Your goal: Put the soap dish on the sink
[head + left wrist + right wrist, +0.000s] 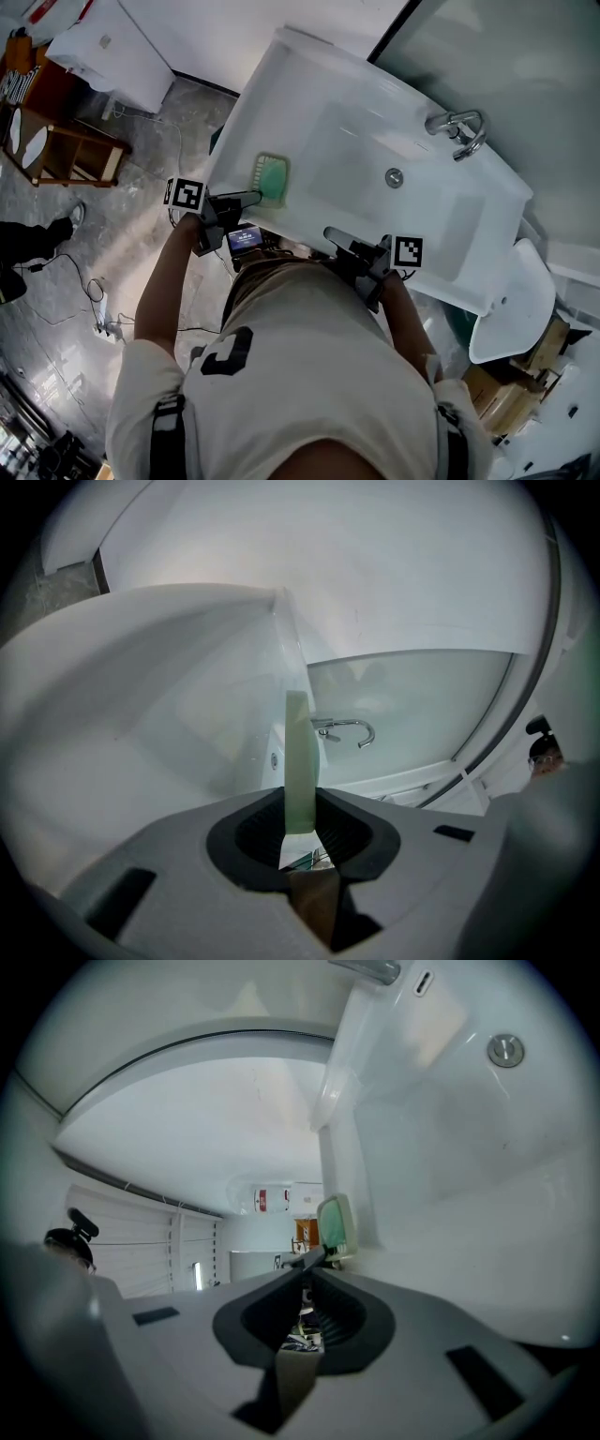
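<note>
The pale green soap dish [271,178] lies over the left rim of the white sink [309,66]. My left gripper [255,197] is shut on the dish's near edge. In the left gripper view the dish [298,761] stands edge-on between the jaws, with the basin [187,696] beyond it. My right gripper [329,232] hovers at the sink's front edge, shut and holding nothing. In the right gripper view its tips [313,1259] meet, the dish [336,1225] shows small beyond them, and the sink wall [450,1166] fills the right side.
A chrome faucet [459,131] and a drain [395,176] sit in the sink. A second white basin [511,309] and cardboard boxes [506,394] stand at the right. A wooden stool [66,150], cables with a power strip [101,314] and someone's shoe [42,236] are on the grey floor.
</note>
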